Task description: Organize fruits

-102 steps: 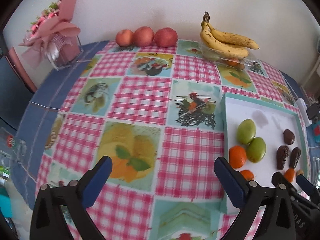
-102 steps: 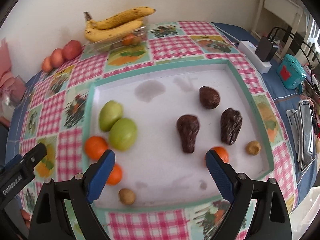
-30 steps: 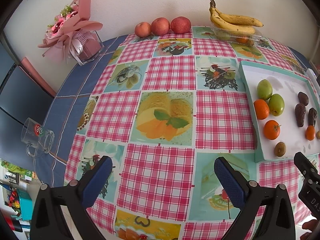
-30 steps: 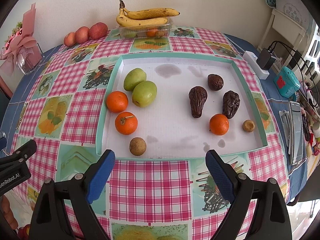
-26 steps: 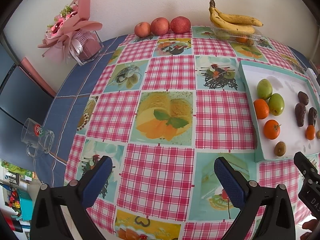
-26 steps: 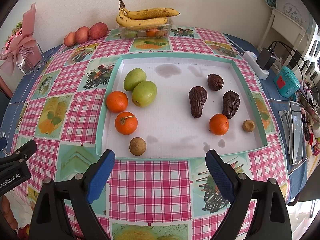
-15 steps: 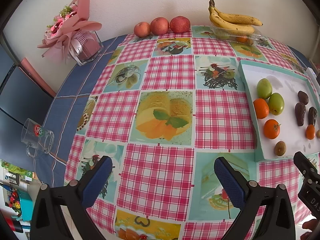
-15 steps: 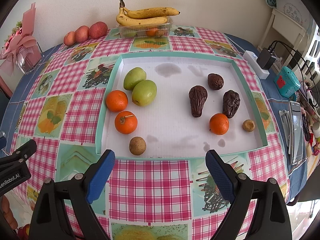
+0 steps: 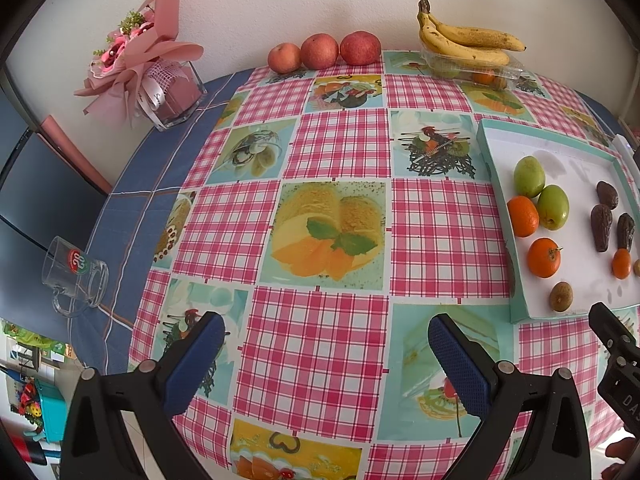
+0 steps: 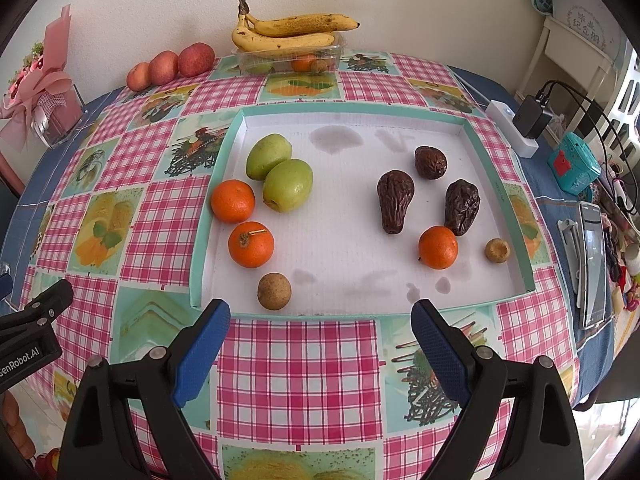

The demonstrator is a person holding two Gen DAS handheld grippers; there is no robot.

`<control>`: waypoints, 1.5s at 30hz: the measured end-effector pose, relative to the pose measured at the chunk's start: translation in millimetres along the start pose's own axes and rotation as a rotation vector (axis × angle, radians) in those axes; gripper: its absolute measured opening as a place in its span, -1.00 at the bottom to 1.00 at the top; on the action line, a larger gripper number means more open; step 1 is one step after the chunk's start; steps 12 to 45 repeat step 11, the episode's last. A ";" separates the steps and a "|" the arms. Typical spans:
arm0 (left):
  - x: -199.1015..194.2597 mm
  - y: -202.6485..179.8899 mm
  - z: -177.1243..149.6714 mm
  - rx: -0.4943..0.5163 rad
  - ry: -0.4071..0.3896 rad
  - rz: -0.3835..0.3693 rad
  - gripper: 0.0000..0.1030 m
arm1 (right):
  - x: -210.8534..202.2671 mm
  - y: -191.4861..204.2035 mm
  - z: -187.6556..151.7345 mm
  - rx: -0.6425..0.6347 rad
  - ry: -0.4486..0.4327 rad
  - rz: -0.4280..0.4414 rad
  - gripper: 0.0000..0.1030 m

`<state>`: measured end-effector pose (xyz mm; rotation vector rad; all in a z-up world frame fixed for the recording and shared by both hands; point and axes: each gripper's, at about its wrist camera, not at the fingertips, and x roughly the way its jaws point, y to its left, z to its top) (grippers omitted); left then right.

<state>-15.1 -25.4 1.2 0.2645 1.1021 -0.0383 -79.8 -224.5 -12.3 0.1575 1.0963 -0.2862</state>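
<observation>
A white tray with a teal rim (image 10: 496,184) (image 9: 490,152) lies on the checked tablecloth. In it lie two green fruits (image 10: 288,184) (image 9: 552,206), three oranges (image 10: 251,244) (image 10: 233,201) (image 10: 437,247), three dark wrinkled fruits (image 10: 395,201), and two small brown round fruits (image 10: 274,291) (image 10: 497,250). My right gripper (image 10: 320,320) is open and empty, just in front of the tray's near rim. My left gripper (image 9: 326,334) is open and empty over the tablecloth, left of the tray.
Bananas (image 10: 292,30) lie on a clear box of fruit at the back wall, beside three red apples (image 9: 324,50). A pink bouquet in a glass vase (image 9: 152,76) and a glass mug (image 9: 76,276) stand at the left. A power strip, charger and phone (image 10: 592,256) lie at the right.
Since 3.4 s ago both grippers have drawn back from the tray toward the table's near edge. Over the last second nothing has visibly moved.
</observation>
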 end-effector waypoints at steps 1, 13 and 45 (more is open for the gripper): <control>0.0 0.0 -0.1 0.000 0.000 0.000 1.00 | 0.6 -0.9 -0.5 0.001 0.000 0.000 0.79; -0.2 -1.0 -1.7 0.008 -0.003 0.001 1.00 | 1.0 -2.5 -0.7 0.006 -0.001 0.000 0.79; -0.2 -1.0 -1.7 0.008 -0.003 0.001 1.00 | 1.0 -2.5 -0.7 0.006 -0.001 0.000 0.79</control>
